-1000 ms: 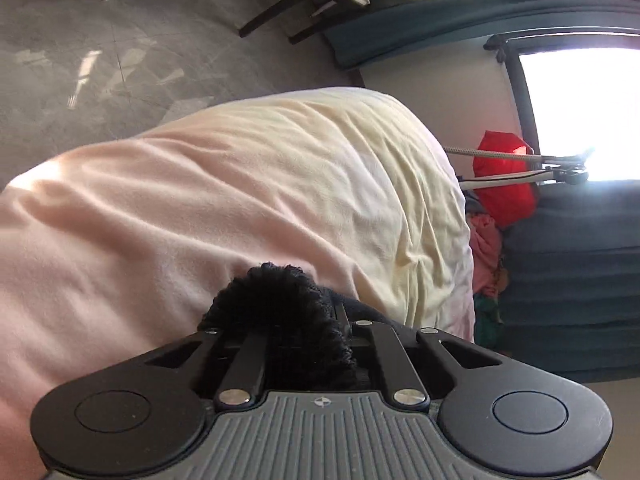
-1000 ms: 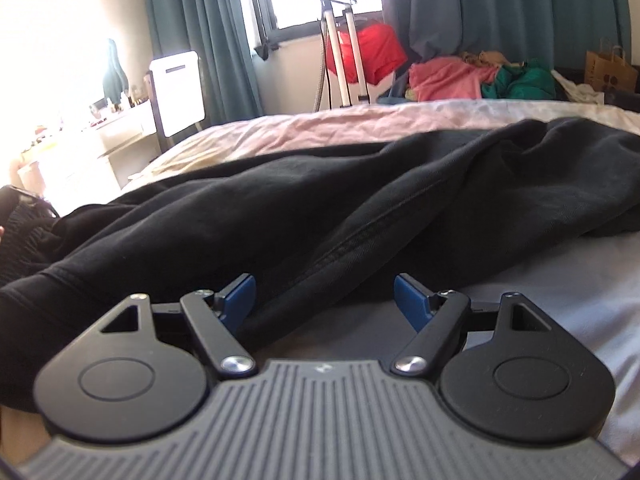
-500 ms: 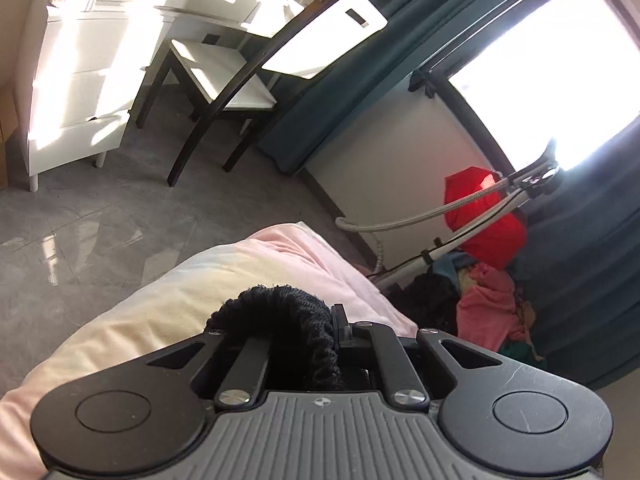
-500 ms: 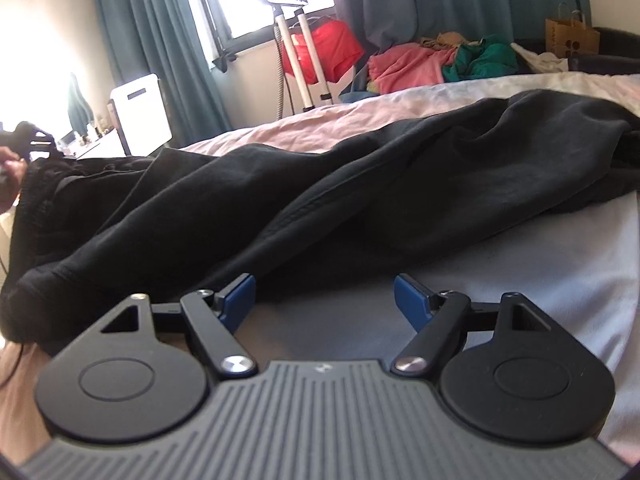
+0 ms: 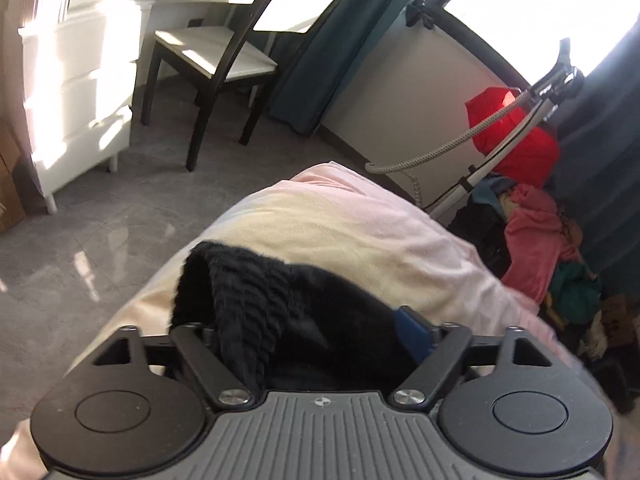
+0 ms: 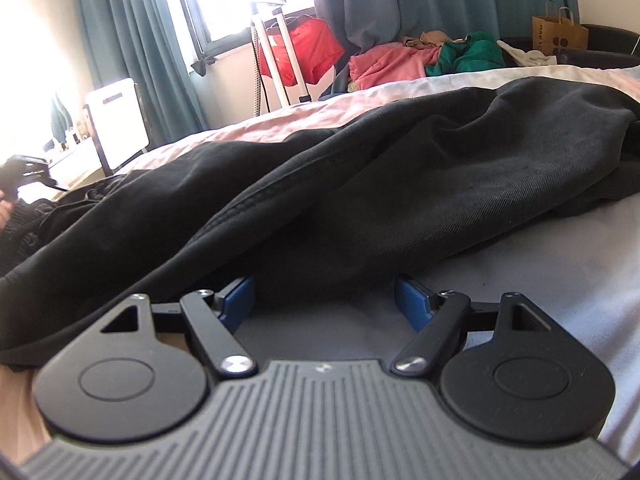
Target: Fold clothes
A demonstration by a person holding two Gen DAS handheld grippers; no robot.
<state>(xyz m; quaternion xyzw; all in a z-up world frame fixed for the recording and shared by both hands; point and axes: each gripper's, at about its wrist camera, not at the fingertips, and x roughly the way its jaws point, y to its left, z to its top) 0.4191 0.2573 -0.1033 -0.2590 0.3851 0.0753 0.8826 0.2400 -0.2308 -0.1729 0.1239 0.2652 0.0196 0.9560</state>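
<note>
The black cotton-like garment (image 6: 360, 184) looks matt with a fine twill weave; its ribbed knit cuff (image 5: 248, 300) is coarse and ridged. The pale pink bedsheet (image 5: 360, 240) is soft, matt, lightly creased cloth. The grey floor (image 5: 100, 240) shines glossy like polished tile. The brown paper bag (image 6: 559, 36) looks matt.

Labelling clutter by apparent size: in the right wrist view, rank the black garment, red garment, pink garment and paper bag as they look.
1. black garment, by far, though nearest the camera
2. red garment and pink garment, too alike to rank
3. paper bag, smallest, but farthest off
</note>
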